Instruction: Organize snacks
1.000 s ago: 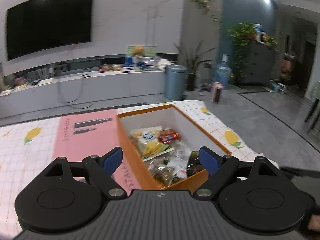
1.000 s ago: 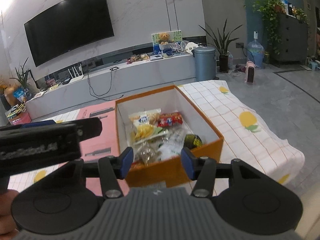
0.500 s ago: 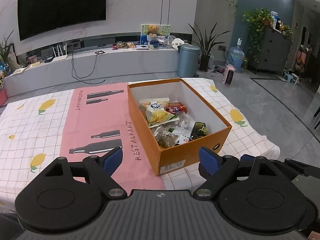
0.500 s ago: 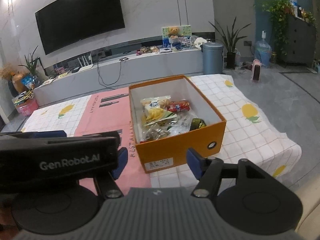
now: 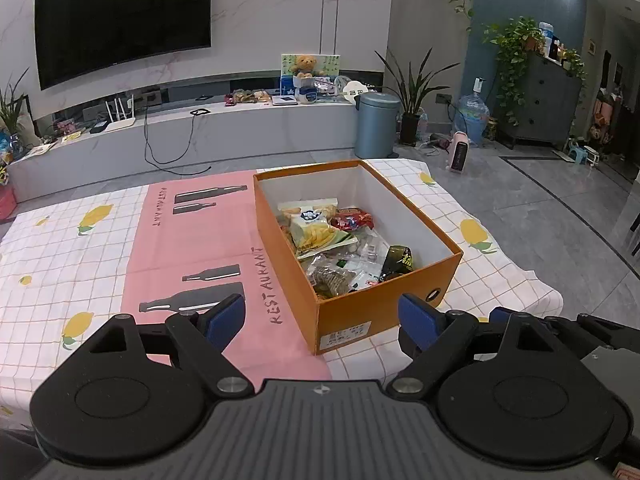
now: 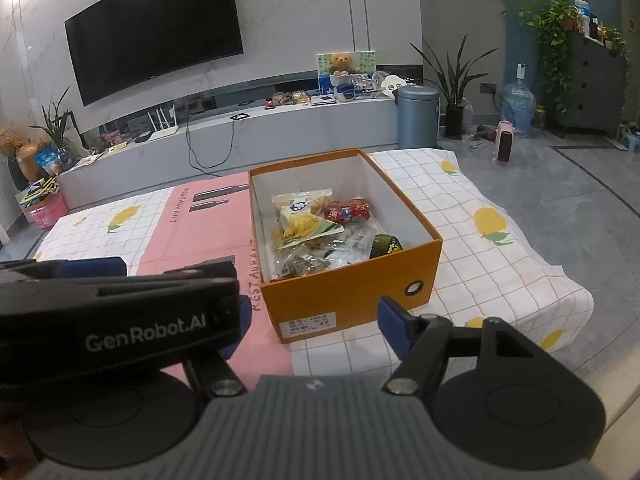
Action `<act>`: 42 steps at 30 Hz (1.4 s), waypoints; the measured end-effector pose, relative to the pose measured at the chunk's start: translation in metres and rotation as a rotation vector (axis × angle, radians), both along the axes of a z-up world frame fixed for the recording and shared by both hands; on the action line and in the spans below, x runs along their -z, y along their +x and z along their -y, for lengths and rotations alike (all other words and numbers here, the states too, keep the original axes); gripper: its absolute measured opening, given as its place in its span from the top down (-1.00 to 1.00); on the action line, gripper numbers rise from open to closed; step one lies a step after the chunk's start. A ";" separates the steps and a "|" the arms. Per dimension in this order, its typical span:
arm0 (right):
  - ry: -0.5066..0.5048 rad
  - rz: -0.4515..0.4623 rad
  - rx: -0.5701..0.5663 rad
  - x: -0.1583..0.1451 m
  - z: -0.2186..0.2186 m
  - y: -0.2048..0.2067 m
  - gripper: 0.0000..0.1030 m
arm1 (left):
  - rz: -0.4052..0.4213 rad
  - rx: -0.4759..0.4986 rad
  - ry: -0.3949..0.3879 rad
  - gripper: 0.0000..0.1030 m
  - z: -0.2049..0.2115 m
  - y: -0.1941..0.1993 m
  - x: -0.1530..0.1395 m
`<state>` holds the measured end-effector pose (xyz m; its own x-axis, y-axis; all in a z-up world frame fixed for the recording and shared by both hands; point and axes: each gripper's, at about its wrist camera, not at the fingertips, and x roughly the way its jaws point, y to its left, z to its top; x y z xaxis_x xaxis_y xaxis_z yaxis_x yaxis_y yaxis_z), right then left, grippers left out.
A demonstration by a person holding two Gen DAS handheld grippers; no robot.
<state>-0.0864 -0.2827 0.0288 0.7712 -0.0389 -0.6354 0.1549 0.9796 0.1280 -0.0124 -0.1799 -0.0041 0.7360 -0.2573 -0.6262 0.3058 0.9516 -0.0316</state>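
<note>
So there's an orange box [image 5: 384, 312] sitting on the table [image 5: 80, 264], toward its right side, with its near end close to the near edge and its long side running away toward the far edge. It's open on top and white inside, and there's a pile of snack packets [image 5: 340, 252] in it: a pale bag with yellow chips [image 5: 312, 228] printed on it up toward the far end, a red wrapper [image 5: 352, 219] just beside that on the right, a dark green-and-yellow packet [image 5: 396, 262] leaning against the right wall near the front, and a bunch of clear crinkly bags in the middle that I can't really read. The box has a white label on its near face and a round hole near the right corner. The tablecloth is white check with lemon prints, plus a pink strip [image 5: 192, 248] with bottle silhouettes running along the box's left side, and the box sits partly on it. Left gripper [image 5: 322, 320] hangs in front of the box's near end, jaws spread wide, nothing between the blue pads. Right gripper [image 6: 316, 320] is the same deal: its jaws have just been opening, nothing in them, and the box's near face shows through the gap. From the right wrist view the left gripper's black body cuts across the lower left and hides one of the right gripper's pads. Neither gripper touches the box.
</note>
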 end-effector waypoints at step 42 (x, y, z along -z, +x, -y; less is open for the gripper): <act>-0.007 0.001 -0.023 0.003 -0.002 -0.005 -0.32 | -0.006 0.001 -0.003 -0.96 0.001 -0.007 0.001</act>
<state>-0.0918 -0.2805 0.0259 0.7724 -0.0255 -0.6346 0.1320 0.9838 0.1212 -0.0190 -0.1806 -0.0052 0.7318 -0.2598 -0.6300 0.3062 0.9513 -0.0366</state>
